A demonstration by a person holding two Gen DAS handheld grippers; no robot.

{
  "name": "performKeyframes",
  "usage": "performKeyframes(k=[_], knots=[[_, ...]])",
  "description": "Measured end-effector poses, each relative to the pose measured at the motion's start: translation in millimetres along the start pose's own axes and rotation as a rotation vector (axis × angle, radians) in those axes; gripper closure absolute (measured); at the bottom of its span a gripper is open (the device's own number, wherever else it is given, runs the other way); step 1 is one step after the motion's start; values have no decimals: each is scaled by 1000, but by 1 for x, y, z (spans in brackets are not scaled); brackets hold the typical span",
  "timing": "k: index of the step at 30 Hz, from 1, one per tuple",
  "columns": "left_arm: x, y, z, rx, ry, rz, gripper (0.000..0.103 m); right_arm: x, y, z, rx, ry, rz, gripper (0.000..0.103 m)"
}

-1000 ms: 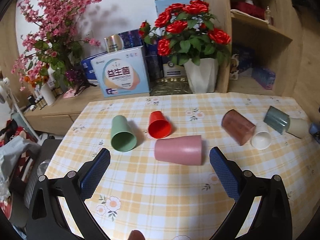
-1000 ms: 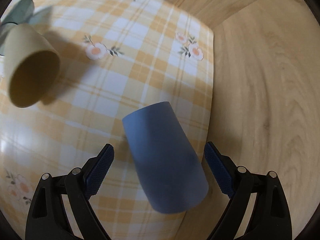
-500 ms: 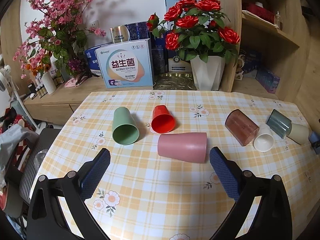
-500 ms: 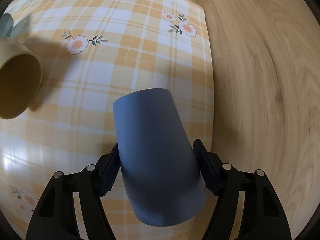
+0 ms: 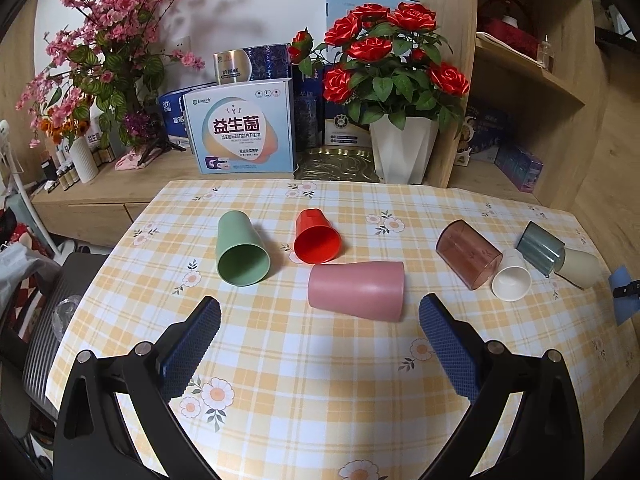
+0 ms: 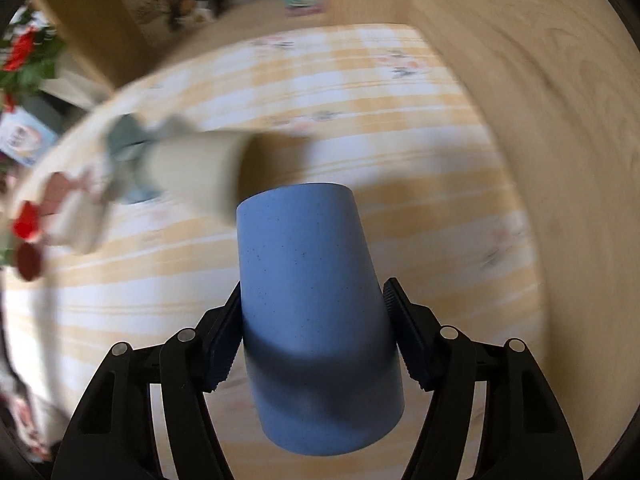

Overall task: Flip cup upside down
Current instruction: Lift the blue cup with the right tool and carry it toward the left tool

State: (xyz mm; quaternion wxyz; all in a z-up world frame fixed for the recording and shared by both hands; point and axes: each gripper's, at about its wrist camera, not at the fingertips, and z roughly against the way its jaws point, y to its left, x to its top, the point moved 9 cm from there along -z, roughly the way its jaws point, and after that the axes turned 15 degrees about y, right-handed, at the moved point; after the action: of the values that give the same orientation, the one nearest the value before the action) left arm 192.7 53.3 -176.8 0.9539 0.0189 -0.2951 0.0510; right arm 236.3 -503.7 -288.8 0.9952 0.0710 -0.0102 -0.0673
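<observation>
While the left gripper [image 5: 320,318] waits with its fingers spread apart, the right gripper [image 6: 314,334] is clamped on the blue cup [image 6: 314,304]

Both pads press the blue cup's sides, its closed base pointing away from the camera and its wide mouth end nearest the lens, over the checked tablecloth [image 6: 400,128] near the table's edge; that view is smeared with motion blur. From the left side, a pink cup [image 5: 358,290] lies on its side just beyond the spread fingers, untouched, with a green cup [image 5: 242,254] and a red cup [image 5: 316,236] behind it, also on their sides. Further right a brown cup [image 5: 468,254], a white cup [image 5: 512,276], a grey cup [image 5: 540,248] and a beige cup [image 5: 580,268] lie clustered together
</observation>
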Motion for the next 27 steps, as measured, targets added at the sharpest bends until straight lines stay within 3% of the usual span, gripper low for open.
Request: performKeyframes(k=[6,11,14,19,27], knots=[[-5,13,3,-23,-3,-7,6,-65,147,2,161,51,98,38],[-11,28,6,-24,4,-3,6,-98,286,-16,298,87,187,38],[-15,39,8,-23,6,13,6,-110,348,-35,342,116,200,38],[-21,59,13,-23,1,54,6,-114,401,-67,310,133,173,38],[-26,70,8,-31,23,89,6,-114,416,-88,272,131,114,38]])
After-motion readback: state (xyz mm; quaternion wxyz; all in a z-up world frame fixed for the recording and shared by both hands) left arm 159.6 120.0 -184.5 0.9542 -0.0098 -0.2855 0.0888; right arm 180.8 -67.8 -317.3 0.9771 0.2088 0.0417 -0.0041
